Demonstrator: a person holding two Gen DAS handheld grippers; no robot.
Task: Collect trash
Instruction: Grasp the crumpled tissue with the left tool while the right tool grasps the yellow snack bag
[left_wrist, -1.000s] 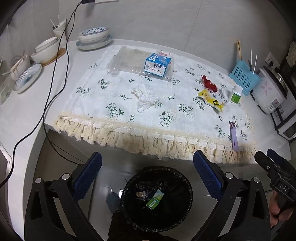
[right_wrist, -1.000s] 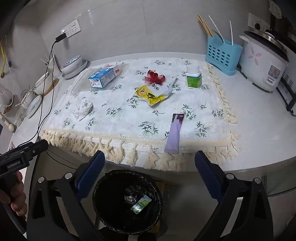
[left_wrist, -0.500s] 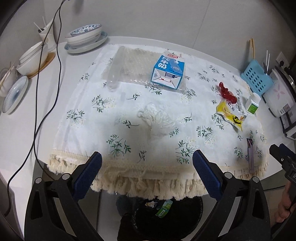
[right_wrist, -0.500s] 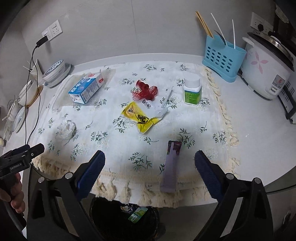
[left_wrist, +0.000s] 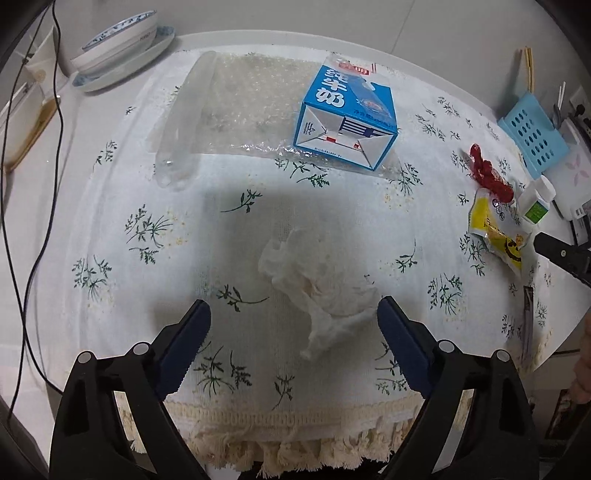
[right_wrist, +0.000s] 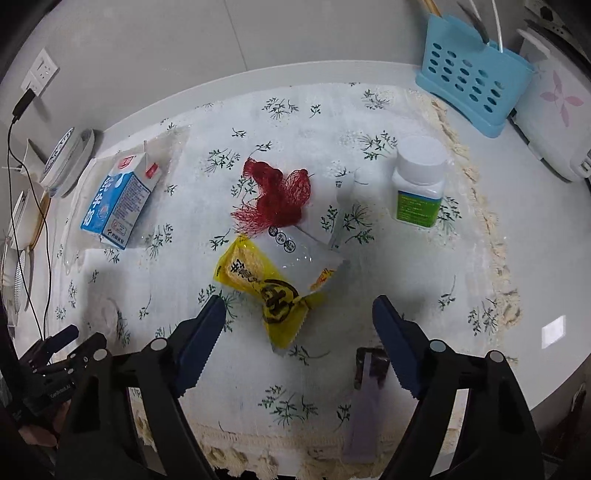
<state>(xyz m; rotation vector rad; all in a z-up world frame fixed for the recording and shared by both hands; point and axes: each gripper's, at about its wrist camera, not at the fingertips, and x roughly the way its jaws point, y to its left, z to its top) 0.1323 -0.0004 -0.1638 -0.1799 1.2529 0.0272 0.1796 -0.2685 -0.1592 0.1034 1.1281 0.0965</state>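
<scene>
Floral tablecloth (left_wrist: 155, 229) — our left gripper (left_wrist: 293, 325) gapes over crumpled tissue (left_wrist: 317, 291) at 12 o'clock, right gripper (right_wrist: 299, 321) wide over yellow wrapper (right_wrist: 266, 284) — we should pinch centrally, sparing cloth.

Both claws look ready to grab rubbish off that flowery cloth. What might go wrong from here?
The open left gripper straddles the crumpled white tissue; closing low might pinch the floral tablecloth too. The open right gripper faces the yellow snack wrapper, which touches the red mesh net, so the net may drag along.
</scene>
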